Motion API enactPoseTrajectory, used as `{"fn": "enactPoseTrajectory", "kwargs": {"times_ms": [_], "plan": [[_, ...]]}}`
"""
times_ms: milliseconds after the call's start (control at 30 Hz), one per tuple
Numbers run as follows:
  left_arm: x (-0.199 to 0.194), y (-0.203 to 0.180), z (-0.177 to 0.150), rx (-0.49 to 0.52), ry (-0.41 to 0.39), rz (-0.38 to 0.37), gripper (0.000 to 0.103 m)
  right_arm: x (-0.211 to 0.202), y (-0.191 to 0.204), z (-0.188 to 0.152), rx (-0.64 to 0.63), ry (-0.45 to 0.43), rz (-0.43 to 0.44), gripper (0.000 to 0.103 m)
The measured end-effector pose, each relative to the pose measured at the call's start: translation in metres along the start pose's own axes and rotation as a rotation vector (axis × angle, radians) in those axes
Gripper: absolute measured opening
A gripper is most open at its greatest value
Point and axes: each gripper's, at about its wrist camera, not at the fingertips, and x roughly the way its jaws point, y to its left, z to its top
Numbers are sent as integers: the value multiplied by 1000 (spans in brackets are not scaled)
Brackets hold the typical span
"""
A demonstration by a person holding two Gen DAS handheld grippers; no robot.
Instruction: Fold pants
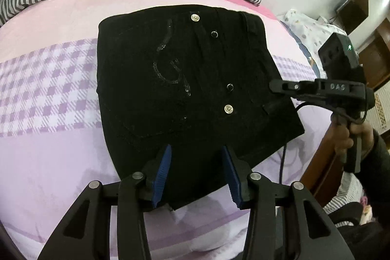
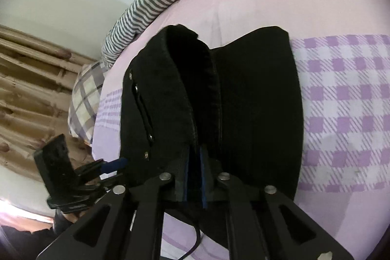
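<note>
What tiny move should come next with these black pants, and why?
Probably lower the right tool and lay the raised waistband edge flat: the pants already form a compact stack on the bed, and the left tool stands open.

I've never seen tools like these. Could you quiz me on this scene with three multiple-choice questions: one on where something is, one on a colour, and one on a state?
1. Where do the black pants lie?
A. on the checked bedsheet
B. on the floor
C. over a chair

2. What colour are the pads of the left gripper?
A. red
B. blue
C. yellow

3. How do the left gripper's jaws stand?
A. shut on the pants
B. shut on a sock
C. open

Answers:
1 A: the sheet shows around the pants.
2 B: both ribbed pads are blue.
3 C: the pads stand well apart over the pants' near edge.
</note>
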Motion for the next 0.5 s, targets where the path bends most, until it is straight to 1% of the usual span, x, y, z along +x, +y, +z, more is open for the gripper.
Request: {"fn": "enactPoseTrajectory", "kwargs": {"times_ms": [33,67,100,133,233,367,500], "plan": [[-1,1,0,-1,0,-3,45,-2,1,1,-8,0,-14,37],[0,2,0,-2,2,-7,45,-5,0,5,-24,-4,-12,49],[1,3,0,-4,6,-9,45,-7,0,7,-31,-8,-11,54],[1,3,-1,-3,8,-9,45,-9,-3,12,-37,-7,-12,55],[3,2,-2,11,8,2,45,-6,-11,25,-50,9,21,56],[8,-2,-3,-5,-2,-6,45,10,-15,40,-50,42,103,56],[7,5,-4,-33,-6,-30,45,27,-13,50,-76,58,163,56]]}}
